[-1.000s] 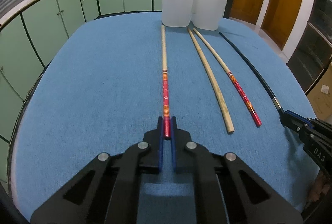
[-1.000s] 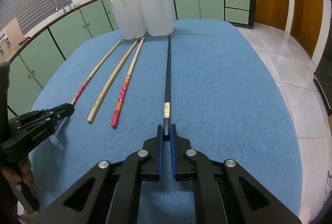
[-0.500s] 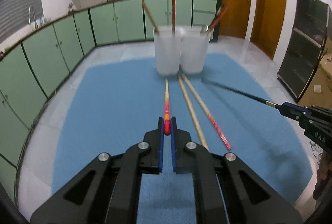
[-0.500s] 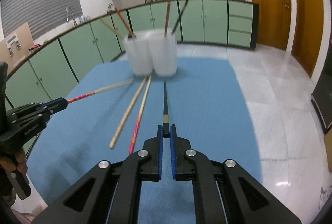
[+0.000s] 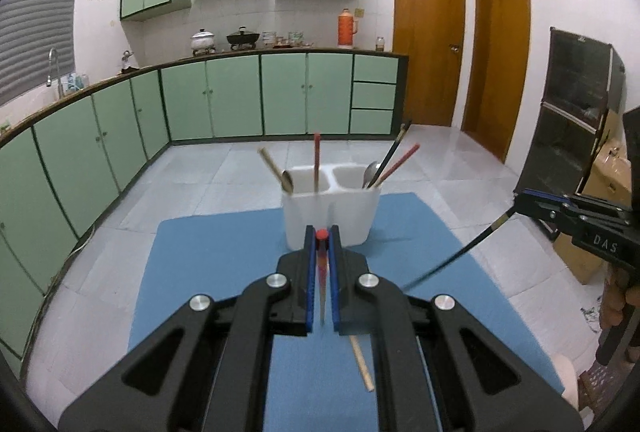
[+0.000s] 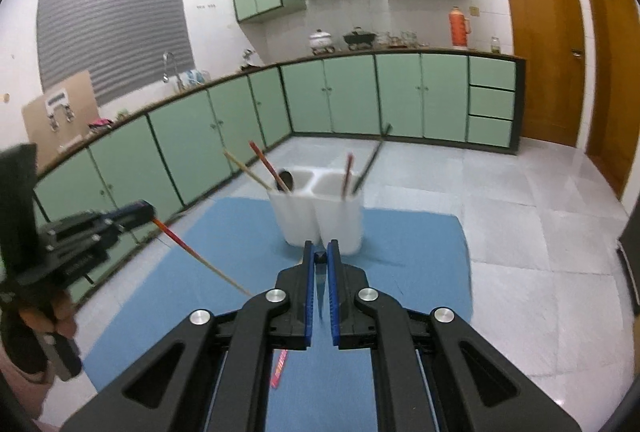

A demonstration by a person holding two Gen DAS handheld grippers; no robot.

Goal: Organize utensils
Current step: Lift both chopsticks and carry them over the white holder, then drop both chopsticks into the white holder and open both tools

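My left gripper (image 5: pixel 321 234) is shut on a red-ended chopstick (image 5: pixel 321 260), which hangs down between the fingers. It also shows in the right wrist view (image 6: pixel 188 248), held by the left gripper (image 6: pixel 148 210). My right gripper (image 6: pixel 319 255) is shut on a black chopstick (image 6: pixel 319 284); in the left wrist view the black chopstick (image 5: pixel 460 256) slants down from the right gripper (image 5: pixel 520 196). Both grippers are raised high above the blue mat (image 5: pixel 208 264). The white two-compartment holder (image 5: pixel 330 212) stands at the mat's far end with chopsticks and spoons in it.
A plain wooden chopstick (image 5: pixel 362 364) and a red-patterned chopstick (image 6: pixel 279 372) lie on the mat below the grippers. Green kitchen cabinets (image 5: pixel 216 104) line the far wall and left side. Wooden doors (image 5: pixel 428 52) stand at the right. Tiled floor surrounds the table.
Both grippers have lifted their chopsticks off the mat and risen high. The chopsticks now hang tip-down, and the holder is seen from above.
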